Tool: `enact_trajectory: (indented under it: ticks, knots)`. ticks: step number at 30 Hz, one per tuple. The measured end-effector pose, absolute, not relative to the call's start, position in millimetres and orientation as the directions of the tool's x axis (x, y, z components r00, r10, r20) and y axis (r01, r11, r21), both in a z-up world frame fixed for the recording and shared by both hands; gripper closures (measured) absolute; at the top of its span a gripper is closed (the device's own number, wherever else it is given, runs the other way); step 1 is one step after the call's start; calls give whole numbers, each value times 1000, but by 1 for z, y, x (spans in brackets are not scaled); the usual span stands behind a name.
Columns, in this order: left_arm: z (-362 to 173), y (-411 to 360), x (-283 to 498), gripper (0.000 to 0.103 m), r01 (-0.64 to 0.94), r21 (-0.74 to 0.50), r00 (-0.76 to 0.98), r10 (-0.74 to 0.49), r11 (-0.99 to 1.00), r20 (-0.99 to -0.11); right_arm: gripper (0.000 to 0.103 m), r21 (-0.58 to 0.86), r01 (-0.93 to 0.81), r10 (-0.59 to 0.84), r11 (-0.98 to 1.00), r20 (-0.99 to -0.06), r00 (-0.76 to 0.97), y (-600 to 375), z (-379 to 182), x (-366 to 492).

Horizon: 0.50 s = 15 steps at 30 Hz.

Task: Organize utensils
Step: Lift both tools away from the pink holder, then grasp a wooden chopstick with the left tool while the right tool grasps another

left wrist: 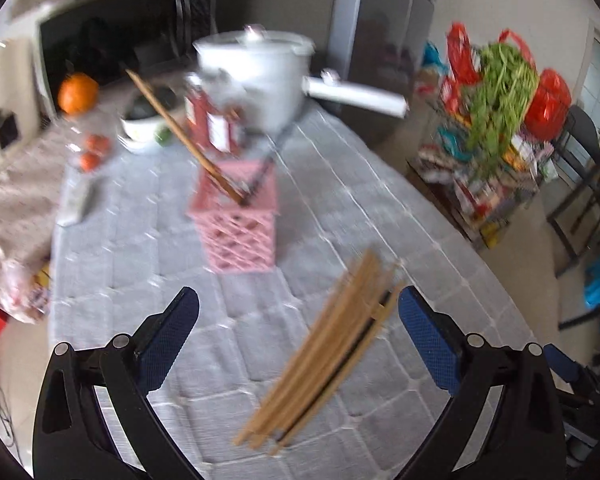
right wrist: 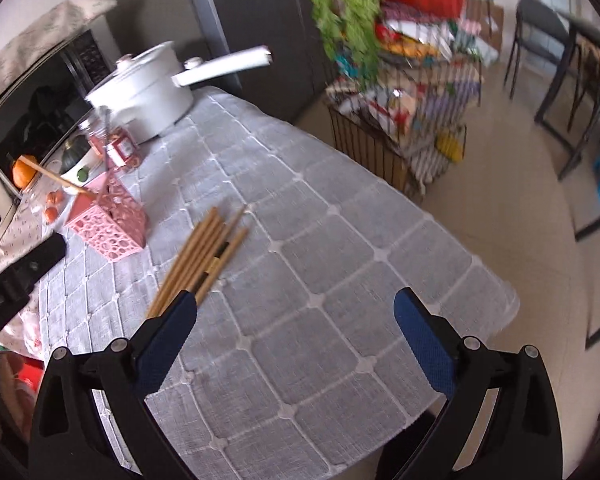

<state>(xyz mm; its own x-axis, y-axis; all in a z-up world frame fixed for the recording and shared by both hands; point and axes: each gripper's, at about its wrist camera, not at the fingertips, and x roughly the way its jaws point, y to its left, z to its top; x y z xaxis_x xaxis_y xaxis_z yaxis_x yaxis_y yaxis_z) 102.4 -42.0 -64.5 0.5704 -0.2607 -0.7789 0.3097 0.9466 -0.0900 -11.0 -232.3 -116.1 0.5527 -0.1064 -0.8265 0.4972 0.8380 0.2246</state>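
Note:
Several wooden chopsticks [left wrist: 328, 354] lie in a loose bundle on the grey quilted cloth [left wrist: 148, 240], with a dark one among them. My left gripper [left wrist: 298, 300] hangs open above them, and the bundle runs between its blue pads without touching either. Further back stands a pink lattice holder [left wrist: 236, 216] with two chopsticks [left wrist: 184, 136] leaning out of it. In the right wrist view the same bundle [right wrist: 202, 254] lies just beyond my left fingertip, and the pink holder [right wrist: 110, 226] is at the left. My right gripper [right wrist: 296, 300] is open over bare cloth [right wrist: 340, 264].
A white pot [left wrist: 256, 80] with a long handle stands at the table's far end, beside a red-labelled jar [left wrist: 212, 124], a bowl [left wrist: 140, 126] and an orange [left wrist: 77, 93]. A wire rack [right wrist: 404, 120] of packets and greens stands past the table's right edge. Dark chairs [right wrist: 560, 64] are on the floor.

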Motion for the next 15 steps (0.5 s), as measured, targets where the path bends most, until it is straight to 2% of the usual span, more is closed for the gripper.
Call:
enact_trajectory:
  ticks: [4,7,9,12,15]
  knots:
    - [-91,-69,131,12,310,-111,458,-251,944,-853,7,317,529,-5,787,-854,520,-251,-128,-11]
    - [-112,-88,154,25,297,-118,374,-229,948,-898,7,397,556,85,730,-860,503,-264,-137,-14]
    - [-126,-100,167,38,284,-103,335,-199,953,-921,7,439,573,131,692,-857,498,-272,-142,-17]
    - [-138,-110,179,47,274,-50,328,-142,960,-934,7,479,583,175,656,-848,500,-280,-145,-21]
    - [-145,-112,187,50,270,-22,332,-114,963,-936,7,506,587,202,632,-839,506,-287,-146,-24]
